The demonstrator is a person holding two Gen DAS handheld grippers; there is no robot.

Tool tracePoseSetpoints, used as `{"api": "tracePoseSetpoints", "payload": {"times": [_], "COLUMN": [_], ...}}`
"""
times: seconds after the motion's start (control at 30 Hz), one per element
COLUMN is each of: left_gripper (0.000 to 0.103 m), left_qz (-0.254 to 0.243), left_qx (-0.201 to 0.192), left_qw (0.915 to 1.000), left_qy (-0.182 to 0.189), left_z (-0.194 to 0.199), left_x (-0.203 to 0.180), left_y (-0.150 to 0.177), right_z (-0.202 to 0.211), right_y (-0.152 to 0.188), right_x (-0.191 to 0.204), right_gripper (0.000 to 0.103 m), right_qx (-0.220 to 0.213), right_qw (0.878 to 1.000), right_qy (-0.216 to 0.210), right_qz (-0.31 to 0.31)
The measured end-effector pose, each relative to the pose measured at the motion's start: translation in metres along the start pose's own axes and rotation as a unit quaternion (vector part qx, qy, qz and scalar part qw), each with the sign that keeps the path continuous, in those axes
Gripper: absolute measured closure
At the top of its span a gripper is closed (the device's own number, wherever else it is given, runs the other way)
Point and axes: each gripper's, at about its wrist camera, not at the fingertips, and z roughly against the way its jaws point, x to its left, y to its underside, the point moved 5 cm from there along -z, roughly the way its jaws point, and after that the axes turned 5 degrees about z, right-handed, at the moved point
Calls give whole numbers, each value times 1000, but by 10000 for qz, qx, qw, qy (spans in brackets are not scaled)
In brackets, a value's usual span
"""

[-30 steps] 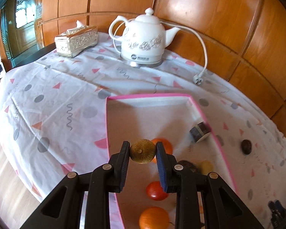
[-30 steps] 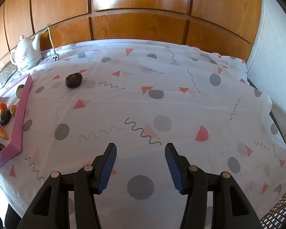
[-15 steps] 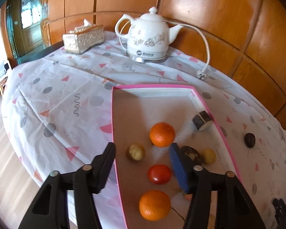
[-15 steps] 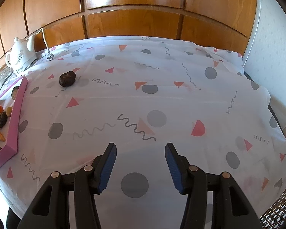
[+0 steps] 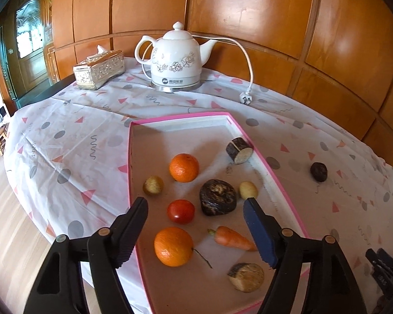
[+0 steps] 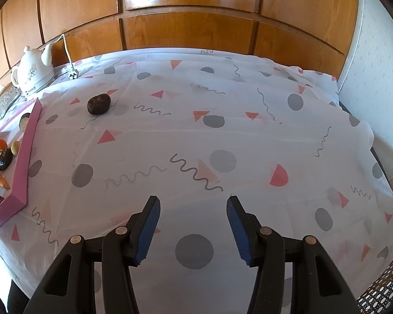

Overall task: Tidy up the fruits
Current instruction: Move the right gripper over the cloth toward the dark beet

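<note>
Step in hand, as I judge it: release just completed, one fruit left to fetch.

Left wrist view. Left gripper [image 5: 196,209], lower centre of frame, fingers have just been opening and now stand wide, nothing between the pads. It points steeply down over the near half of the pink-rimmed tray [image 5: 275,183]. The small brownish-yellow fruit [image 5: 153,185] lies in the tray's left part, clear of the fingers, near the upper orange [image 5: 184,167]. Also in the tray: red fruit [image 5: 181,211], lower orange [image 5: 173,246], carrot [image 5: 233,238], large dark fruit [image 5: 217,197].

One dark fruit [image 5: 318,171] sits outside the tray on the clothed surface [image 5: 65,141], at right of frame.

Right wrist view. Right gripper [image 6: 192,226], bottom centre, fingers moderately parted and empty, angled down over bare cloth. The same dark fruit appears at upper left, well apart from it.

Next move probably calls for one gripper to reach that fruit, close on it and carry it over the tray rim.
</note>
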Motion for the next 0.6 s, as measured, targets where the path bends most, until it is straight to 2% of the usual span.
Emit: {"api": "tracePoseSetpoints", "payload": {"times": [0.6], "left_gripper": [20], "left_qz": [83], "left_qx": [172], "left_qw": [9998], "left_qy": [108], "left_z": [-2], "left_x": [-2], "left_y": [10], "right_z": [-6], "right_y": [-7], "right_x": [11], "right_gripper": [49], "right_qx": [35], "right_qw": [9997], "right_qy": [-143], "right_qz": [178]}}
